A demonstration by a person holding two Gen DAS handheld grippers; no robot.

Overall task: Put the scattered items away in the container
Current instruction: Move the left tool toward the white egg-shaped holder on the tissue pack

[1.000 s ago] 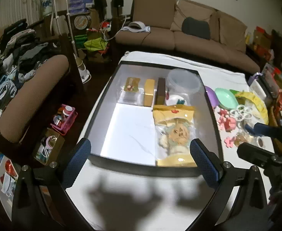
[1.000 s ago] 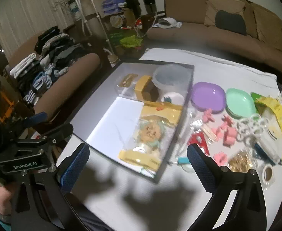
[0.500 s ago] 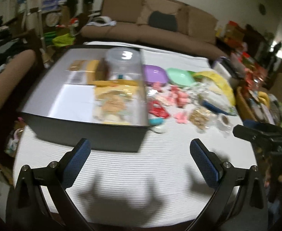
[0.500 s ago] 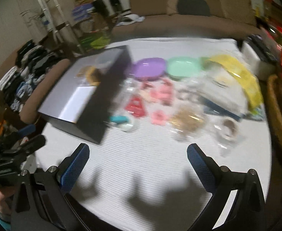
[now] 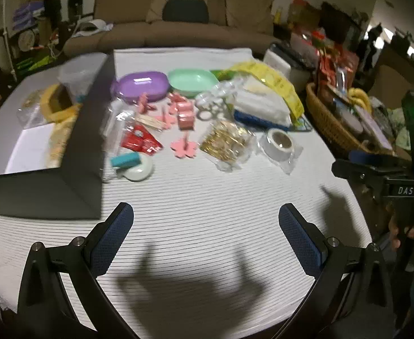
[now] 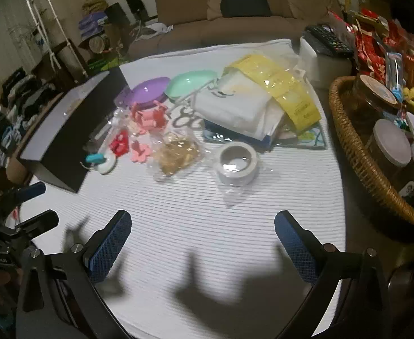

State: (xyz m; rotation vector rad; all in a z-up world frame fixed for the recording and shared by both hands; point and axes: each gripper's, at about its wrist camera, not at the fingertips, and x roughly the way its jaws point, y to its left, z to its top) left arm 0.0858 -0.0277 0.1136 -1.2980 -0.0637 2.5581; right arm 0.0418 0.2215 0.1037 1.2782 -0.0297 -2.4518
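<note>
While the white ribbed tablecloth (image 5: 207, 226) fills most of both wrist views, the biggest thing resting on it is the dark container (image 5: 51, 152), an open box at the left side whose pale floor already carries a yellow-edged snack bag (image 5: 61, 130) and a clear lidded tub (image 5: 77, 76) at the back. A woven basket (image 6: 356, 152) crowded with jars and bananas sits at the right edge of the table. Between box and basket lies the scatter: a stack of white and yellow packets (image 6: 252, 99), then a purple dish (image 5: 140, 86) just beside a green dish (image 5: 192, 80), a bag of gold pieces (image 5: 226, 141), a wrapped roll of white tape (image 6: 236, 163), a red packet (image 5: 139, 139), pink flower-shaped clips (image 5: 182, 147), and a teal-and-white item (image 5: 130, 165) close to the box's near corner (motion blur makes it hard to say what it is, possibly a small tape dispenser). The left gripper (image 5: 205, 231) hangs above bare cloth with its blue pads spread wide and nothing between them. The right gripper (image 6: 202, 236) is likewise spread wide and holds nothing, with the tape roll ahead of it.
</note>
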